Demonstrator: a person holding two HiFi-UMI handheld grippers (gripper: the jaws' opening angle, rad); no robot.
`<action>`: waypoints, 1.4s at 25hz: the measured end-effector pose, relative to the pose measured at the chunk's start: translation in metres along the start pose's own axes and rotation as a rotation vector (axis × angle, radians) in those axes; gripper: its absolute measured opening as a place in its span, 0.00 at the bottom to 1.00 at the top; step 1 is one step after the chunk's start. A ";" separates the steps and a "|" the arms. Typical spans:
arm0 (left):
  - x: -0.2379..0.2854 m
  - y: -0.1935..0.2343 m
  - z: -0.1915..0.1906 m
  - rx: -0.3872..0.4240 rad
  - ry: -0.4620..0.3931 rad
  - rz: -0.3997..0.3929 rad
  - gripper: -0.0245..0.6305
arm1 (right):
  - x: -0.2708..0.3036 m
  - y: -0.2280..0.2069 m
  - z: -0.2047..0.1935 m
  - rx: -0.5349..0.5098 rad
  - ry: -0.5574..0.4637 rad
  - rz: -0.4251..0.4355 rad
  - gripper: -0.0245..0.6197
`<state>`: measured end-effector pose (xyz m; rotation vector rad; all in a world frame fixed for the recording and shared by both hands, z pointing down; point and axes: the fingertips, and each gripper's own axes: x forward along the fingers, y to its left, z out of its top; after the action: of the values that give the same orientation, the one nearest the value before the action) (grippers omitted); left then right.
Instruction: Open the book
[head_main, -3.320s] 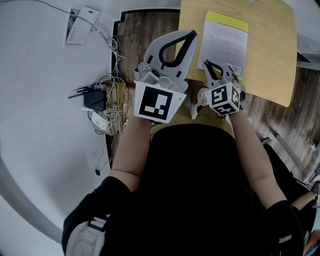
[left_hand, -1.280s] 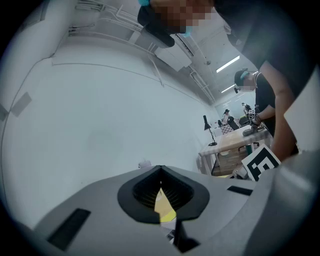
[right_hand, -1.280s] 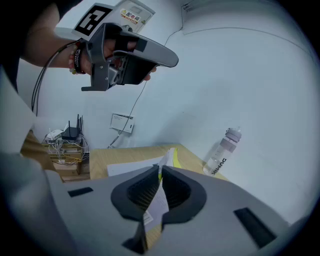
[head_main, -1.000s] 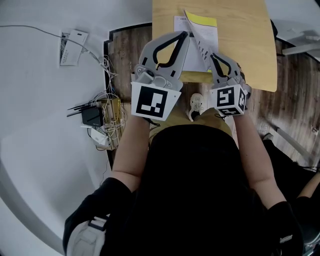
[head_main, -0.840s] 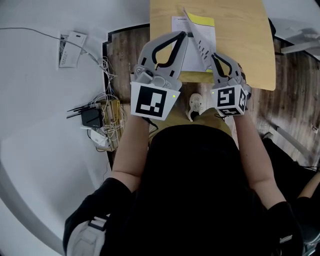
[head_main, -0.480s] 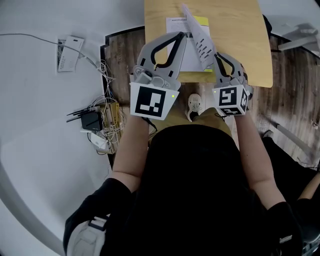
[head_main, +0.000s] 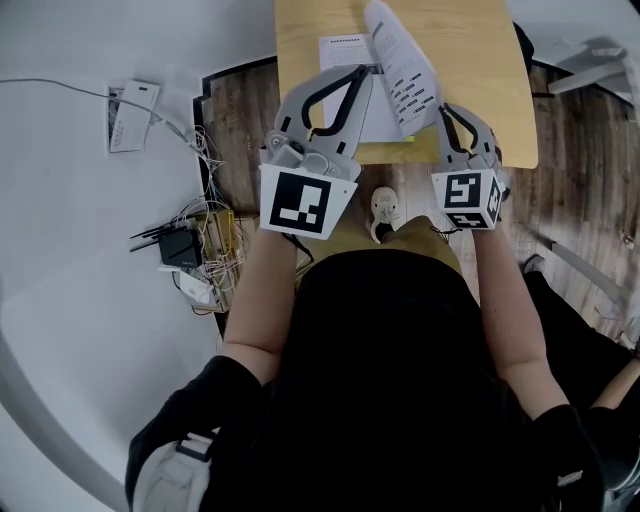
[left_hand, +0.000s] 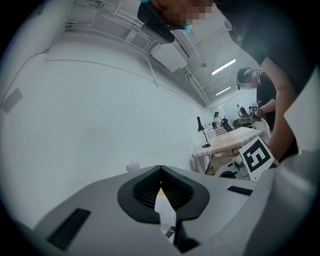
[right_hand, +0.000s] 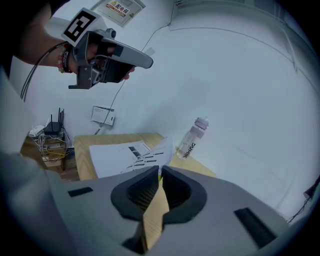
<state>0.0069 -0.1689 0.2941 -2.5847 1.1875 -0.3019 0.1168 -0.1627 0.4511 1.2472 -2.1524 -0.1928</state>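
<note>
Wooden table (head_main: 500, 90) sits against a white wall, wood floor round it. On the floor to the person's left: a black router (head_main: 178, 245) in a tangle of cables (head_main: 215, 222). Above them a white card (head_main: 128, 112) w/ a lead is on the wall.

The book (head_main: 345, 55) lies on the table's near half, open, its left page flat & white w/ print. Its lifted leaf (head_main: 405, 65) stands up & curls over the right side, hiding what's under it.

The left gripper (head_main: 368, 70) hangs over the flat page, its body covering much of that page in the head view. Its jaws are pressed together w/ nothing clamped; only a strip of page & table shows thru the slot below the tips. The right gripper (head_main: 442, 108) is at the leaf's near corner, tipped down a bit. Its jaws are closed on the leaf's edge, w/ a thin yellow sliver between the pads.

Right gripper view adds a clear bottle (right_hand: 192, 140) w/ dark lettering at the table's far edge by the wall, apart from the book; the head view cuts it off. It also shows the left gripper side-on, in a hand, above the table. Left gripper view looks level along the wall, & far off it catches other tables, a black lamp (left_hand: 202, 132) & other people. Only the head view shows both marker cubes at once.
</note>
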 end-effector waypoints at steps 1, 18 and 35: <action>0.001 -0.001 0.000 0.000 0.000 -0.001 0.05 | -0.001 -0.003 -0.003 0.003 0.004 -0.006 0.10; 0.005 -0.005 -0.003 -0.003 0.009 -0.012 0.05 | -0.009 -0.036 -0.047 0.060 0.093 -0.083 0.10; 0.014 -0.010 -0.007 -0.014 0.011 -0.045 0.05 | -0.008 -0.034 -0.087 0.105 0.190 -0.085 0.11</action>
<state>0.0212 -0.1747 0.3048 -2.6281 1.1403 -0.3188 0.1959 -0.1584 0.5014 1.3608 -1.9696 0.0036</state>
